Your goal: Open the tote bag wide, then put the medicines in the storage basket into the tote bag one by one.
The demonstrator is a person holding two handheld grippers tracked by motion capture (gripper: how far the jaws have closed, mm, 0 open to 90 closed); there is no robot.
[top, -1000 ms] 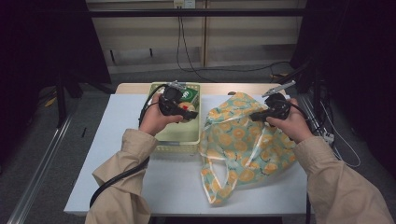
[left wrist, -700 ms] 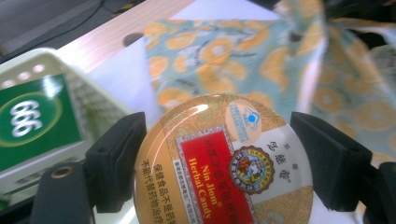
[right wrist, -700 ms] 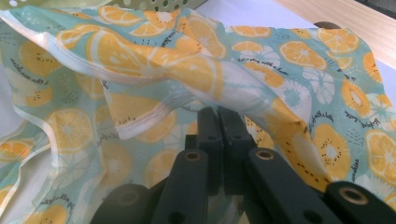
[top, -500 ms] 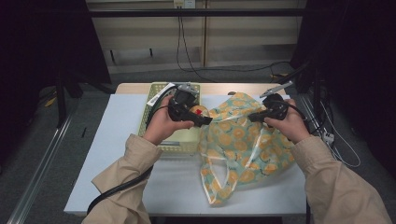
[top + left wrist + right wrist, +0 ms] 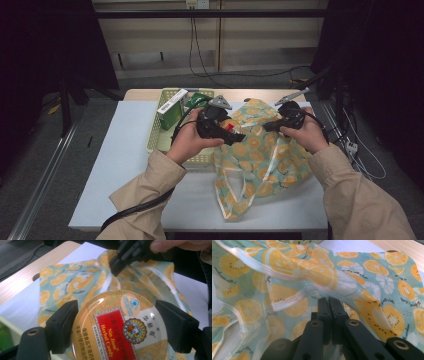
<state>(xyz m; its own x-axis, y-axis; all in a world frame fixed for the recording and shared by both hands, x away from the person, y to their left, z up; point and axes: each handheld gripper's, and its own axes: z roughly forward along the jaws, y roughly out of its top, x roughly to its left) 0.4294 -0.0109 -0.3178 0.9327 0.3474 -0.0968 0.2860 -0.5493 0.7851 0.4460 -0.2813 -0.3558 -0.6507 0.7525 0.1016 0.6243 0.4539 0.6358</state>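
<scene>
A round candy tin (image 5: pixel 120 332) with a red label is held between the two black jaws of the left hand-held gripper (image 5: pixel 231 131), one jaw on each side of its rim. The tin is seen just above the near edge of a bag (image 5: pixel 260 155) with orange slices printed on it, which lies on the right half of the white table (image 5: pixel 125 165). In the high view the tin (image 5: pixel 227 126) is found between the green basket (image 5: pixel 161 135) and the bag's top. The bag's upper edge is pinched by the right hand-held gripper (image 5: pixel 270 125), whose jaws are pressed tight together on the thin plastic; in the right gripper view the white seam of the bag (image 5: pixel 294 298) is folded over just in front of the jaws. A white and green box (image 5: pixel 171 111) is stood up in the basket. Bare table is left at the front and far left, so room is open there. The right edge of the table is close to the right hand (image 5: pixel 305 135), and little room is left on that side.
</scene>
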